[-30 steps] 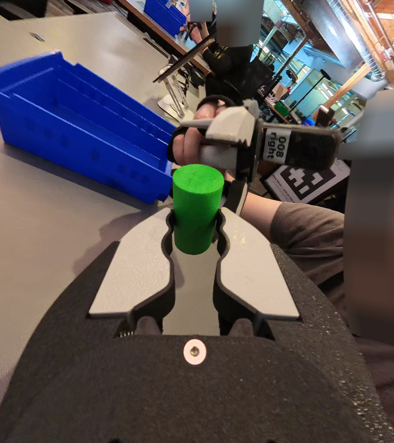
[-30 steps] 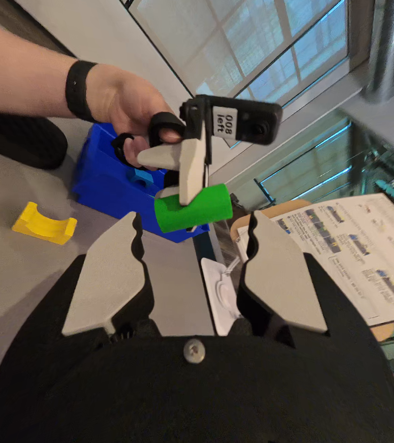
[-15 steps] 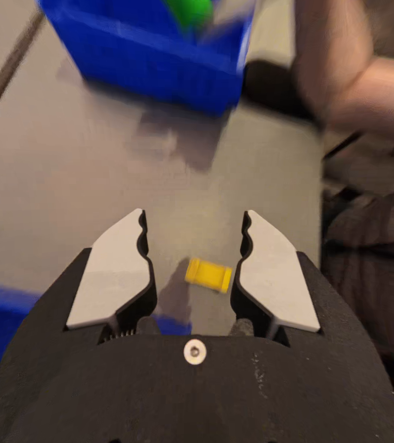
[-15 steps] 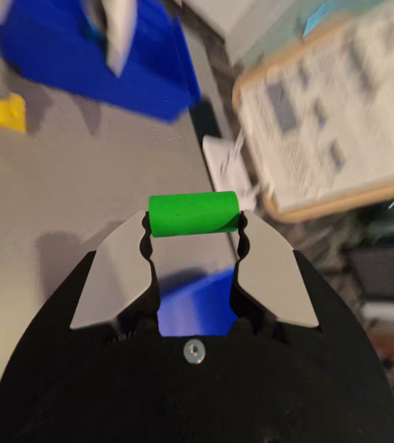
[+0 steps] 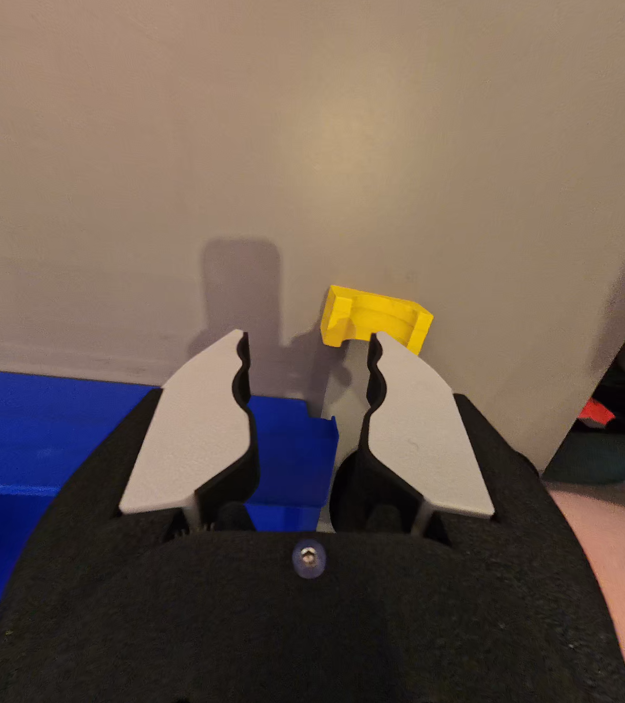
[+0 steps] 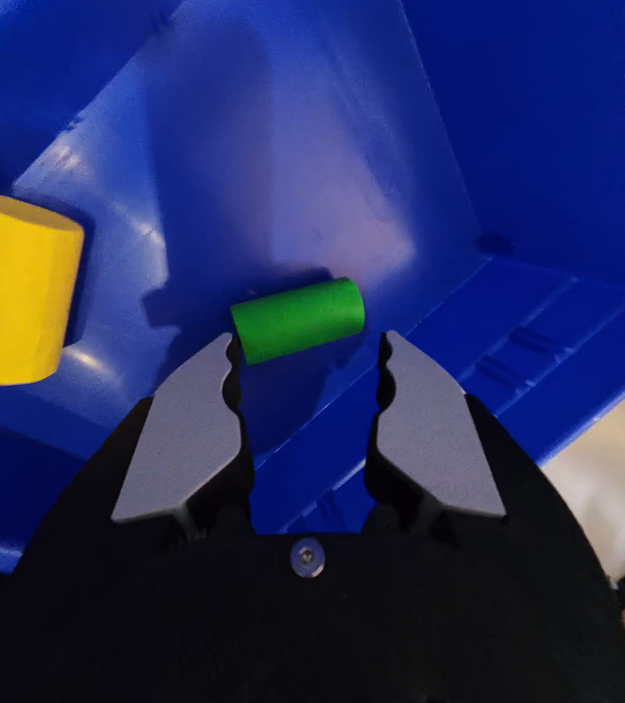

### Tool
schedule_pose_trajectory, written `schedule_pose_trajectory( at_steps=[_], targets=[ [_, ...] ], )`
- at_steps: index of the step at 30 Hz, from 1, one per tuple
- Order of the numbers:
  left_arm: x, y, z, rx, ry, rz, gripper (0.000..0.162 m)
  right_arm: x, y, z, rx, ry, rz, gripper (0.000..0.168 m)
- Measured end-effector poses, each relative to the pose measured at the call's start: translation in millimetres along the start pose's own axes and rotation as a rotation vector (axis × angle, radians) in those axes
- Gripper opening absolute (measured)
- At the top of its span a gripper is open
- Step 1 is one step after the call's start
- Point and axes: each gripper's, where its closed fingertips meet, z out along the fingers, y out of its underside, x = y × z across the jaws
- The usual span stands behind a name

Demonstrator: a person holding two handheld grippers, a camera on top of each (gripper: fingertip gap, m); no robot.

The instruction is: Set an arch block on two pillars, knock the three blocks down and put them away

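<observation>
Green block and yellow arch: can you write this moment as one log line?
right tool open | green block in blue bin with yellow cylinder | left tool open | yellow arch on table

One yellow arch block (image 5: 375,318) lies on the bench (image 5: 303,133), just ahead of the left claw (image 5: 307,342), by its right fingertip; one blue bin (image 5: 292,449) shows below that claw; in the right wrist view one blue bin (image 6: 341,133) holds two cylinders: one green (image 6: 297,320) just ahead of the right claw (image 6: 305,338), one yellow (image 6: 14,289) to its left; two claws in all, both with jaws apart.
</observation>
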Motion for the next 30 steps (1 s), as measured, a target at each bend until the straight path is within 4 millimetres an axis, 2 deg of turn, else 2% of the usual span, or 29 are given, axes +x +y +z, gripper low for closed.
schedule_pose_trajectory(
  at_steps=[2,6,10,13,16,21,24,27,29,30],
  targets=[
    [4.4,2.6,3.1,-0.021,0.011,0.036,0.059,10.6,-8.3,-8.1,0.059,0.064,0.009,0.073],
    [8.5,9.6,13.8,-0.102,0.019,0.065,0.056,21.3,-28.2,-39.7,0.213,0.141,0.018,0.072],
    [5.9,8.5,28.5,-0.155,0.009,0.088,0.042,23.7,-34.0,-63.3,0.281,0.192,0.003,0.072],
    [12.3,11.2,41.3,-0.215,0.043,0.114,0.04,24.6,-34.1,-74.2,0.314,0.202,0.007,0.072],
    [18.2,15.1,46.1,-0.269,0.098,0.084,0.02,24.6,-34.4,-80.7,0.343,0.2,0.011,0.071],
    [17.0,14.2,43.5,-0.281,0.066,0.109,0.019,25.6,-45.7,-93.9,0.412,0.228,0.0,0.065],
    [3.3,2.1,25.6,-0.173,-0.04,0.155,0.018,28.1,-62.0,-113.7,0.506,0.267,0.028,0.063],
    [-18.6,-13.3,-16.2,0.057,-0.156,0.096,0.018,22.1,-86.5,-143.5,0.667,0.247,0.099,0.063],
    [-30.8,-24.9,-52.3,0.257,-0.224,0.047,0.018,0.5,-113.8,-165.6,0.831,0.122,0.142,0.062],
    [-36.7,-33.0,-72.4,0.368,-0.271,0.033,0.018,-17.3,-129.7,-177.1,0.917,0.015,0.153,0.062]
  ],
)
